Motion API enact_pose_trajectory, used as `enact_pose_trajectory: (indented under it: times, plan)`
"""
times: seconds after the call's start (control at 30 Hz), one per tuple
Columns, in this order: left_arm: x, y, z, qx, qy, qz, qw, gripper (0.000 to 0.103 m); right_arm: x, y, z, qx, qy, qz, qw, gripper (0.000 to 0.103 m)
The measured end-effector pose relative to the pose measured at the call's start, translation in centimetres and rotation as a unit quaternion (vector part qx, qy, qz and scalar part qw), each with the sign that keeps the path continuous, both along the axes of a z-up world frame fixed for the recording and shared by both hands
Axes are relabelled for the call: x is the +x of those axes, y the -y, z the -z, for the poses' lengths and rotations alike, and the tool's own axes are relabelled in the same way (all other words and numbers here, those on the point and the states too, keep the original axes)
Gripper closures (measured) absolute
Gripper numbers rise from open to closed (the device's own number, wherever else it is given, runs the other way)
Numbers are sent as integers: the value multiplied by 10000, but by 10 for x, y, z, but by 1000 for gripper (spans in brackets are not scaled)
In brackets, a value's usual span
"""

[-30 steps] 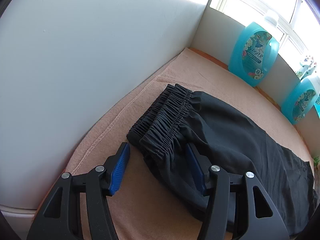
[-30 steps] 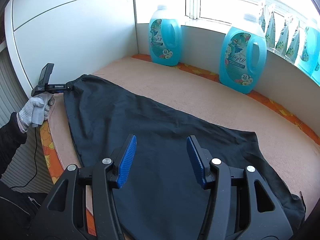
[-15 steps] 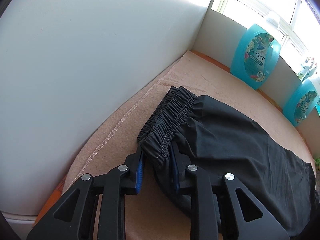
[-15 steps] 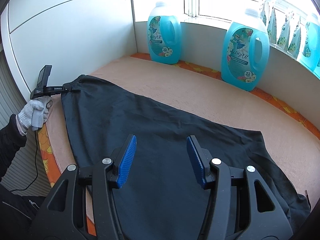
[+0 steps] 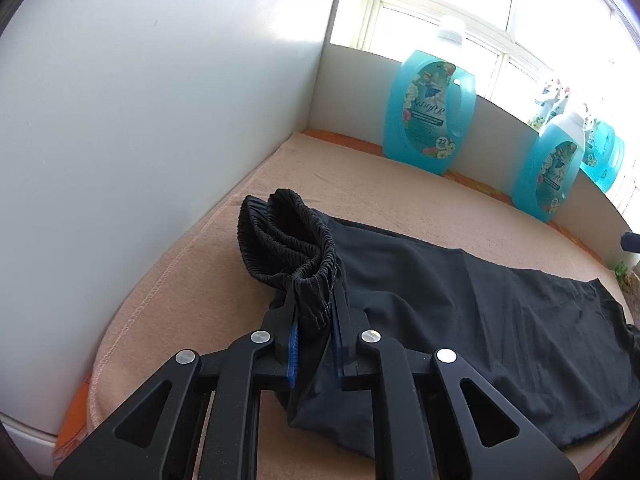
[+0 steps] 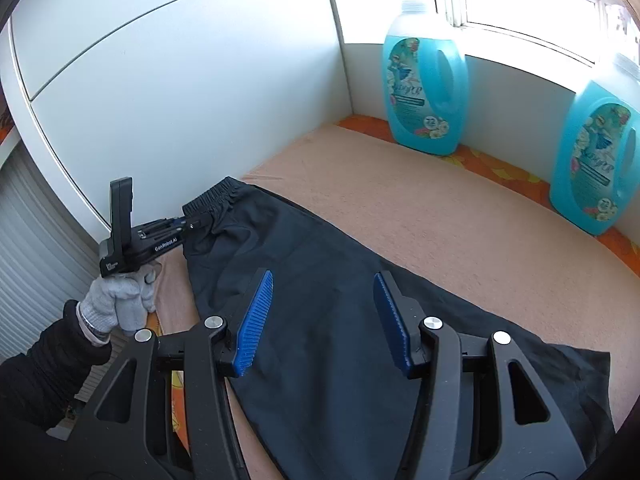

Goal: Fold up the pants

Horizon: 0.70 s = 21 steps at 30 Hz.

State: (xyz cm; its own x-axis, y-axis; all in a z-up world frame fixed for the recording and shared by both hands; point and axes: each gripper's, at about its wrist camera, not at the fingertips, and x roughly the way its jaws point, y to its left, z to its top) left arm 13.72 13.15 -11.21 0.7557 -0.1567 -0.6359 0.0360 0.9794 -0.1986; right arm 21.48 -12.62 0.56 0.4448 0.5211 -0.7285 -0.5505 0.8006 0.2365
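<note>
The left tool (image 5: 314, 312) is clamped tight on the gathered waistband (image 5: 288, 236) of the black pants (image 5: 460, 300), its blue pads almost wholly buried in the bunched elastic. Just beyond its tips the waistband stands up in a ruffled loop, and the corner of cloth below the tool's frame is hidden. From that grip the pants stretch away to the tool's right across the peach-coloured cover (image 5: 180, 292) of the desk, their long axis running from the waistband beside the white side panel (image 5: 140, 100) toward the leg ends, which the edge of the left view cuts off.

The right tool (image 6: 322, 316) is spread wide with nothing between its pads, hanging over the middle of the pants; the cloth under its frame cannot be seen. Far ahead and to its left, a gloved hand (image 6: 120, 300) grips the left tool. Blue detergent bottles (image 6: 424, 80) stand well beyond, against the back wall.
</note>
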Motion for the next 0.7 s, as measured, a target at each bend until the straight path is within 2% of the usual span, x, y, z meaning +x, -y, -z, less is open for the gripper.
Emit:
enact_pose_trajectory:
  times: [0.17,0.33,0.5,0.7]
  plan:
    - [-6,18,-2,193,117,297,9993,92,55,-78,30,256,-808,-414,9955,48]
    - [-10,18,-6,42,205,289,9994,92,92,-153,66,450,-1619,-774,9827,47]
    - [-17,17,-7,-21,253,301,9992,92,110,-211,88,103,-1786,-924,9795,47]
    - [-18,24,-9,104,306,340,9989,92,127,-238,113,-403,-1923,-936,9760,47]
